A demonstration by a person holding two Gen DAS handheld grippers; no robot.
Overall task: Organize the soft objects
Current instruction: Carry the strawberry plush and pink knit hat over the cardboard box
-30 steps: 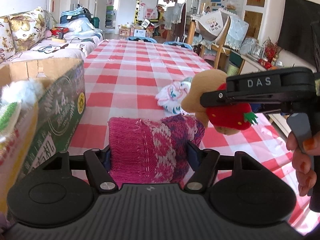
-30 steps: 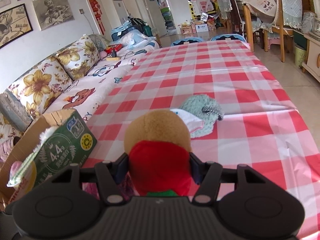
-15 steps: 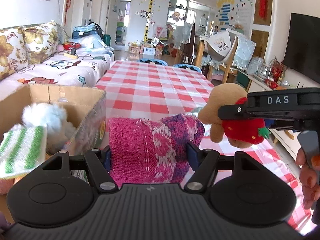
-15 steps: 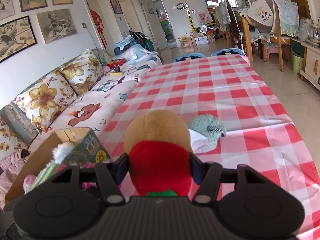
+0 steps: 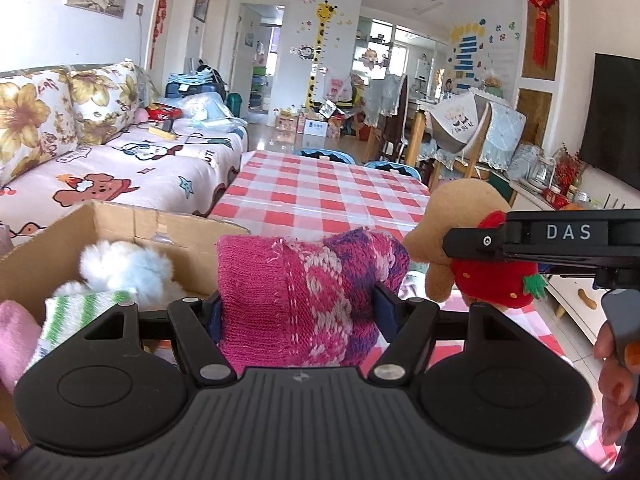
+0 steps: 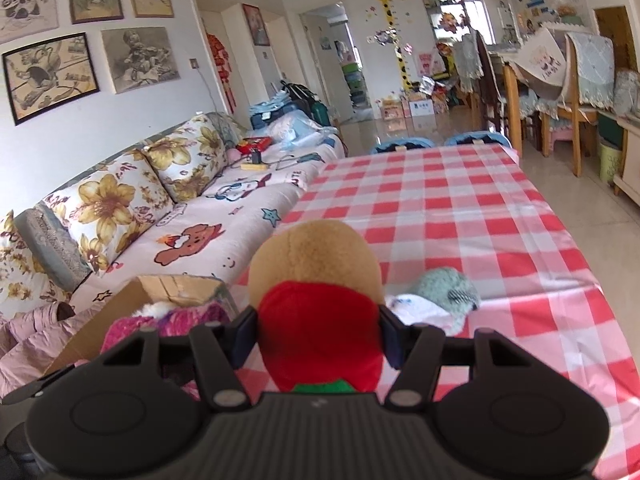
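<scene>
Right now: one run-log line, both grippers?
left gripper: shut on pink knit | right gripper: shut on strawberry plush | cardboard box: partly filled

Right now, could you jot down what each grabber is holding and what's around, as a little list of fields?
left gripper: shut on pink knitted hat
right gripper: shut on plush toy, tan with a red strawberry
cardboard box: open, holds a white fluffy toy and a green striped cloth
table: red checked cloth; teal knitted hat lying on it
</scene>
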